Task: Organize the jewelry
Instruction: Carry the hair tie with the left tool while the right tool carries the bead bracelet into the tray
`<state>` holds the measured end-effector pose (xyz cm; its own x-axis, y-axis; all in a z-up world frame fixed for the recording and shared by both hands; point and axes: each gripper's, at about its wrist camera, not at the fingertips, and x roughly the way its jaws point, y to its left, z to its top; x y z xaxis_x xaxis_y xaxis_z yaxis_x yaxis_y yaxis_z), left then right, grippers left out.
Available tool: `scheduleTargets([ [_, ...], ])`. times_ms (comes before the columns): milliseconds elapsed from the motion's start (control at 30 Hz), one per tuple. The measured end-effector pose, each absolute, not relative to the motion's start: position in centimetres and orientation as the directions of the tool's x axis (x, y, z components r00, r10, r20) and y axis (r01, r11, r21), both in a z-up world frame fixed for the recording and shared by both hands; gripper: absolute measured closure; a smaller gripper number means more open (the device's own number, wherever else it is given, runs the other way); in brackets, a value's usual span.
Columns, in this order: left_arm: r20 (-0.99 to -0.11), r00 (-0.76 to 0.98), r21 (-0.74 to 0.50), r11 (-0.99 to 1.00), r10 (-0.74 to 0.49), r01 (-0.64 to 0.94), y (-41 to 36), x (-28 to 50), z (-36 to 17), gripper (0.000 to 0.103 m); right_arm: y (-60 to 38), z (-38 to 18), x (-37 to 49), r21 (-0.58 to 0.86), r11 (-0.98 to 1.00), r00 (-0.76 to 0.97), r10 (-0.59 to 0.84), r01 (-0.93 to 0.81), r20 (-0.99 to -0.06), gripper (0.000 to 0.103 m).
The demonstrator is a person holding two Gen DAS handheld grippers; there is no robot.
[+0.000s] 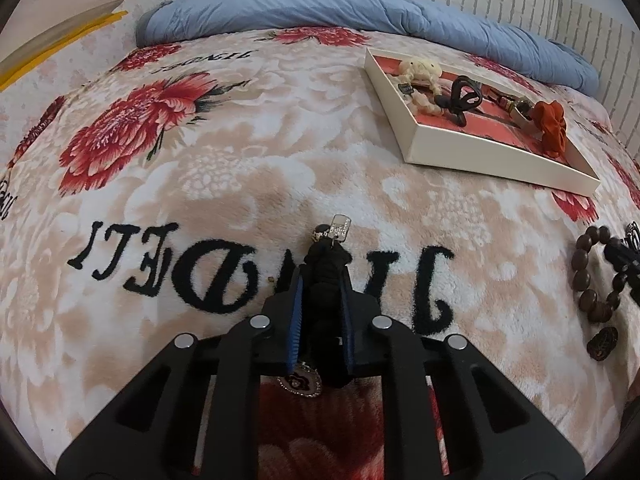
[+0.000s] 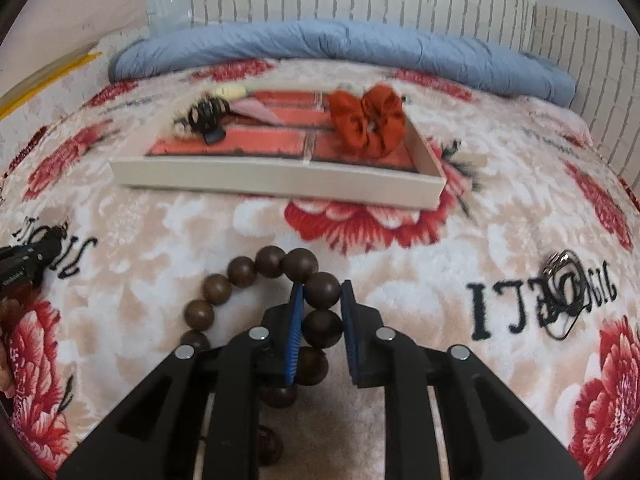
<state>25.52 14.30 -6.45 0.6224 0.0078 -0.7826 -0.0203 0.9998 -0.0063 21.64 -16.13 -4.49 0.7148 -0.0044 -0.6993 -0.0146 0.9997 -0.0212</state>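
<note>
My left gripper [image 1: 322,276] is shut on a black braided cord bracelet [image 1: 326,272] with silver charms at its tip and an oval pendant below, held over the floral blanket. My right gripper [image 2: 322,292] is shut on a brown wooden bead bracelet [image 2: 256,268], its pads pinching one bead. The same bead bracelet shows at the right edge of the left wrist view [image 1: 588,276]. The white jewelry tray [image 2: 280,178] with a red lining lies ahead, holding an orange scrunchie [image 2: 368,120] and a black claw clip [image 2: 206,118]. The tray [image 1: 480,152] lies to the upper right in the left wrist view.
A silver wire piece [image 2: 564,276] lies on the blanket at right. A rolled blue quilt [image 2: 340,48] lies along the back by the white brick-pattern wall. The left gripper's tip [image 2: 36,256] shows at the left edge of the right wrist view. A cream braided piece [image 1: 420,72] lies in the tray.
</note>
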Motion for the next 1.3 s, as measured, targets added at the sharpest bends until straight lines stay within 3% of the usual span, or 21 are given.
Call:
scheduleTargets([
  [300,-0.738,0.673,0.041,0.998,0.056,-0.039,13.9,24.9,-4.5,0.09,-15.9,-0.5,21.7,-0.026,0.998,0.805,0.025,-0.05,-0.593,0.084],
  [833,-0.622,0.781,0.003,0.998,-0.052,0.068,6.8,30.0,4.3,0.091,-17.2,3.5,27.4,-0.035,0.995,0.844,0.064,-0.097,-0.533,0.084],
  [1300,-0.629,0.77,-0.028,0.993,-0.108,0.117,1.6,39.0,2.0,0.09,-19.1,1.8,34.5,-0.001,0.997,0.842,0.068,-0.081,-0.536,0.084],
])
